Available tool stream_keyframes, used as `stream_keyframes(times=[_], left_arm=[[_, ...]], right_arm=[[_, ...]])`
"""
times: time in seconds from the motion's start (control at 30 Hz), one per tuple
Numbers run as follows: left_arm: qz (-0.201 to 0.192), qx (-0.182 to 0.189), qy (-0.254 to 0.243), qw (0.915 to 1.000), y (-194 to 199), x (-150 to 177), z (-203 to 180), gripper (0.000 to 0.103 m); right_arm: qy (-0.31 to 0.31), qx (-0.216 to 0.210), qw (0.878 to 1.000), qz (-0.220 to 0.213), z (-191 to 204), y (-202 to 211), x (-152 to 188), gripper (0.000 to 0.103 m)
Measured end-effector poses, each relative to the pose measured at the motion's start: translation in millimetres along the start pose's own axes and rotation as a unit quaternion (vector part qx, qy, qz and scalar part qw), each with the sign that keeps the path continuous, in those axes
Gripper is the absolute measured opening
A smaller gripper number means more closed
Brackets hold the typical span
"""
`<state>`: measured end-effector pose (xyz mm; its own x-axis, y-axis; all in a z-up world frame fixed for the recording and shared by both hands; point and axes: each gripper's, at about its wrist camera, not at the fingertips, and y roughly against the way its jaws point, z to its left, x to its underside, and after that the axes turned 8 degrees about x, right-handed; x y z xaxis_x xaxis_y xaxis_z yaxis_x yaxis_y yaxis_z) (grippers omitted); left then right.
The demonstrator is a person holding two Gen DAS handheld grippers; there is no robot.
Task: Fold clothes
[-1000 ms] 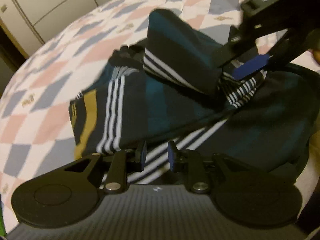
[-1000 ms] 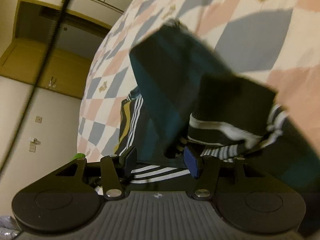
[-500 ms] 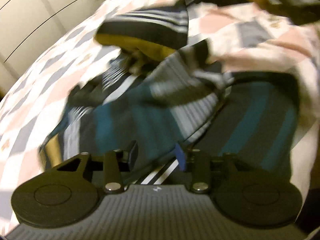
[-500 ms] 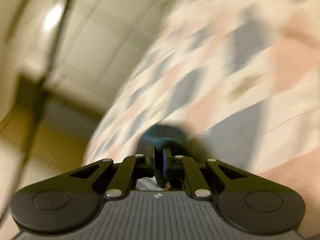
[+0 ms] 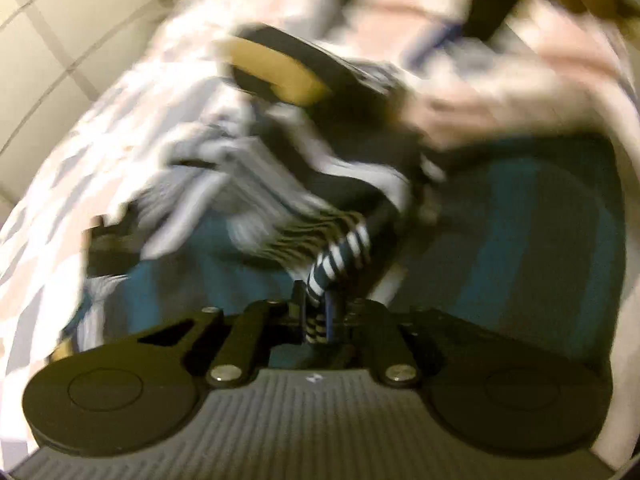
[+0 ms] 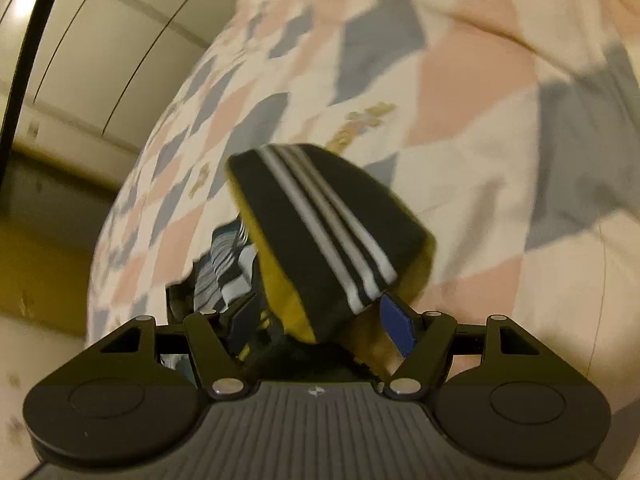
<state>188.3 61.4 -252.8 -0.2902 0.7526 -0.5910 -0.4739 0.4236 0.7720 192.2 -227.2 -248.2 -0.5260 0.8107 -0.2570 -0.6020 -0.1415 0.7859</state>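
Swung over the bed [image 6: 460, 128] since before: left fingers [image 5: 318, 312] pinching shirt [image 5: 520, 232] collar as anchor; right fingers [image 6: 316, 320] spreading, sleeve [image 6: 320, 236] between, releasing fold.

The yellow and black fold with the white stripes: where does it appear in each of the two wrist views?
Left wrist view: the yellow and black fold sits upper centre-left, blurred, far beyond the left tool.
Right wrist view: it fills the centre, its lower end between the opening jaws of the right tool.
Shared landmark: the diamond-patterned bedcover, behind the fold in both views.
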Motion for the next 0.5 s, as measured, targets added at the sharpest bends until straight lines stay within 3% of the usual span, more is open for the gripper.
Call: stream_keyframes(times=[0.07, 0.1, 0.17, 0.2, 0.23, 0.3, 0.37, 0.4, 0.43, 0.5], left_arm=[[-0.026, -0.053, 0.047, 0.9972, 25.7, 1.1, 38.9, 0.008], [-0.038, -0.095, 0.078, 0.9917, 42.6, 4.5, 66.6, 0.008], [-0.046, -0.19, 0.15, 0.9692, 76.1, 20.7, 128.1, 0.008], [-0.042, -0.241, 0.197, 0.9493, 93.1, 36.7, 160.9, 0.008], [-0.035, -0.293, 0.249, 0.9226, 110.3, 56.3, 194.9, 0.008], [-0.005, -0.384, 0.352, 0.8535, 143.1, 101.6, 261.5, 0.01], [0.052, -0.395, 0.47, 0.7877, 166.6, 160.6, 307.5, 0.015], [0.065, -0.379, 0.524, 0.7599, 176.9, 187.2, 319.0, 0.015], [0.069, -0.351, 0.567, 0.7417, 184.3, 209.5, 320.6, 0.015], [0.096, -0.301, 0.595, 0.7388, 185.1, 235.1, 300.0, 0.016]], right_arm=[[0.003, 0.008, 1.0, -0.008, -11.0, 10.2, -1.8, 0.069], [0.006, 0.015, 1.0, -0.011, -14.9, 14.6, -2.5, 0.069], [0.005, 0.022, 1.0, -0.013, -22.5, 17.6, -3.5, 0.069], [0.002, 0.025, 1.0, -0.014, -25.2, 19.0, -4.2, 0.069], [0.0, 0.028, 0.999, -0.015, -27.4, 20.6, -4.3, 0.069], [-0.002, 0.032, 0.999, -0.015, -30.0, 24.0, -1.7, 0.069], [0.001, 0.036, 0.999, -0.012, -31.5, 26.9, 3.2, 0.069], [0.003, 0.038, 0.999, -0.009, -32.7, 28.1, 7.1, 0.069], [0.005, 0.042, 0.999, -0.005, -34.1, 29.6, 11.6, 0.07], [0.009, 0.054, 0.998, 0.007, -40.4, 34.9, 24.2, 0.07]])
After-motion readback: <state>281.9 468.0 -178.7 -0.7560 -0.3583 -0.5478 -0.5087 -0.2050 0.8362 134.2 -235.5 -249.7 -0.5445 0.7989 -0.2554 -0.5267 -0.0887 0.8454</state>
